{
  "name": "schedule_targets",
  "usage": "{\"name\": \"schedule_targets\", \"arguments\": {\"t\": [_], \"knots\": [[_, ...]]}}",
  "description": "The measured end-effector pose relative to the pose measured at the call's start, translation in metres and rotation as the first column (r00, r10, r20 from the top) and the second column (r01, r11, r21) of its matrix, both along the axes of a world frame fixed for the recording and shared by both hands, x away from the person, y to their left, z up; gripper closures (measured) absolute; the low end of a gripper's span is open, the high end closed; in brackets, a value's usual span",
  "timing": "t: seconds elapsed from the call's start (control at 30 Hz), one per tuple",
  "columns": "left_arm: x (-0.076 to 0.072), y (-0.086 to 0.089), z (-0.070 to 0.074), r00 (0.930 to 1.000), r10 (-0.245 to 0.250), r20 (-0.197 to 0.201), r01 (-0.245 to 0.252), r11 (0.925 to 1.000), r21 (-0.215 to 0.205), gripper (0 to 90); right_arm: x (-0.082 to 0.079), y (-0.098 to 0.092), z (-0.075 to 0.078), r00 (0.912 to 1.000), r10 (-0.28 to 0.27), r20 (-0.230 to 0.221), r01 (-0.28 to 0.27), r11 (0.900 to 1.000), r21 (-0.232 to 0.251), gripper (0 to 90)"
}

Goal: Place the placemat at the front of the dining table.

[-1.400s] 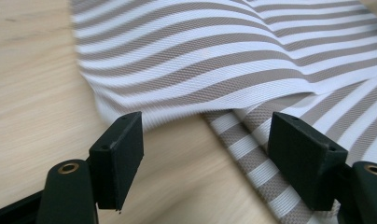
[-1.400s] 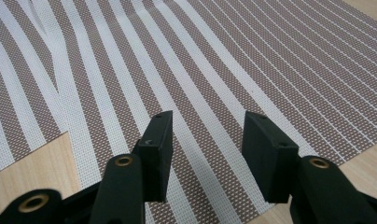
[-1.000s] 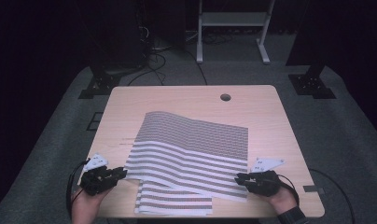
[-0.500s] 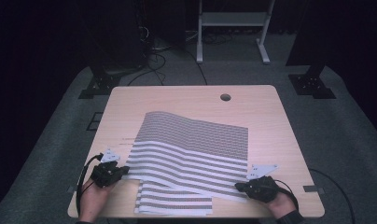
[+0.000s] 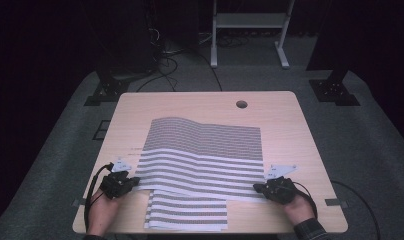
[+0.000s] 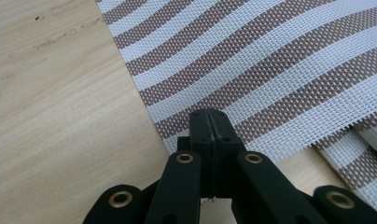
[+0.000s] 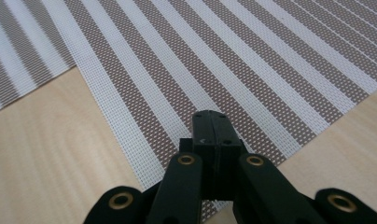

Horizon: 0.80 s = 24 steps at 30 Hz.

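Striped mat (image 5: 202,152) pinched by both tongs' closed jaws.

Brown and white stripes are running across the woven mat (image 5: 205,152). The table (image 5: 290,125) is showing pale wood grain, and both grippers' jaws are showing black with brass-coloured rivets.
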State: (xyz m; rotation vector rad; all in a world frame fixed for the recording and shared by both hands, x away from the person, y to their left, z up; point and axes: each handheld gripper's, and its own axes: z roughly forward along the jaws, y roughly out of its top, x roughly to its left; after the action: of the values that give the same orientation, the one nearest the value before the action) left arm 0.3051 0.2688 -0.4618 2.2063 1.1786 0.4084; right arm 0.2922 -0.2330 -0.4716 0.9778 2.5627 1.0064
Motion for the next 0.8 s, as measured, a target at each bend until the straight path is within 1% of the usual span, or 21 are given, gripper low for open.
{"name": "schedule_targets", "arguments": {"t": [0.17, 0.27, 0.3, 0.33, 0.4, 0.47, 0.63, 0.67, 0.8], "knots": [[0.008, -0.001, 0.000, 1.0000, 0.002, -0.004, -0.002, 1.0000, -0.009, 90.0, 0.009, -0.001, 0.000, 0.9996, -0.026, 0.006, 0.026, 1.000, 0.003, 89.9], [0.010, -0.002, 0.000, 1.0000, 0.001, -0.004, -0.001, 1.0000, 0.000, 90.0, 0.013, 0.000, 0.000, 0.9993, -0.032, 0.016, 0.032, 0.999, -0.009, 89.9], [0.012, -0.003, 0.001, 1.0000, 0.001, 0.001, -0.001, 0.9999, 0.011, 90.0, 0.019, 0.001, 0.000, 0.9987, -0.048, 0.016, 0.049, 0.999, -0.008, 89.9], [0.013, -0.003, 0.001, 1.0000, -0.001, -0.001, 0.001, 0.9999, 0.017, 90.0, 0.021, 0.001, 0.000, 0.9987, -0.048, 0.017, 0.049, 0.999, -0.009, 89.9], [0.015, -0.004, 0.001, 1.0000, 0.002, 0.000, -0.002, 0.9999, 0.016, 90.0, 0.026, 0.001, 0.000, 0.9982, -0.057, 0.020, 0.057, 0.998, -0.012, 89.9], [0.019, -0.003, 0.001, 1.0000, 0.004, -0.001, -0.004, 1.0000, 0.009, 90.0, 0.031, 0.001, 0.000, 0.9980, -0.060, 0.019, 0.060, 0.998, -0.010, 89.9], [0.028, -0.004, 0.001, 1.0000, 0.007, -0.004, -0.007, 0.9999, 0.012, 90.0, 0.042, 0.002, 0.000, 0.9968, -0.076, 0.024, 0.077, 0.997, -0.012, 89.9], [0.029, -0.004, 0.001, 1.0000, 0.008, -0.005, -0.008, 0.9999, 0.011, 90.0, 0.044, 0.002, 0.000, 0.9962, -0.082, 0.031, 0.082, 0.997, -0.014, 89.9], [0.034, -0.001, 0.000, 0.9999, 0.011, -0.009, -0.012, 0.9998, -0.015, 90.0, 0.049, 0.000, -0.001, 0.9948, -0.101, 0.016, 0.101, 0.995, 0.010, 89.9]]}}
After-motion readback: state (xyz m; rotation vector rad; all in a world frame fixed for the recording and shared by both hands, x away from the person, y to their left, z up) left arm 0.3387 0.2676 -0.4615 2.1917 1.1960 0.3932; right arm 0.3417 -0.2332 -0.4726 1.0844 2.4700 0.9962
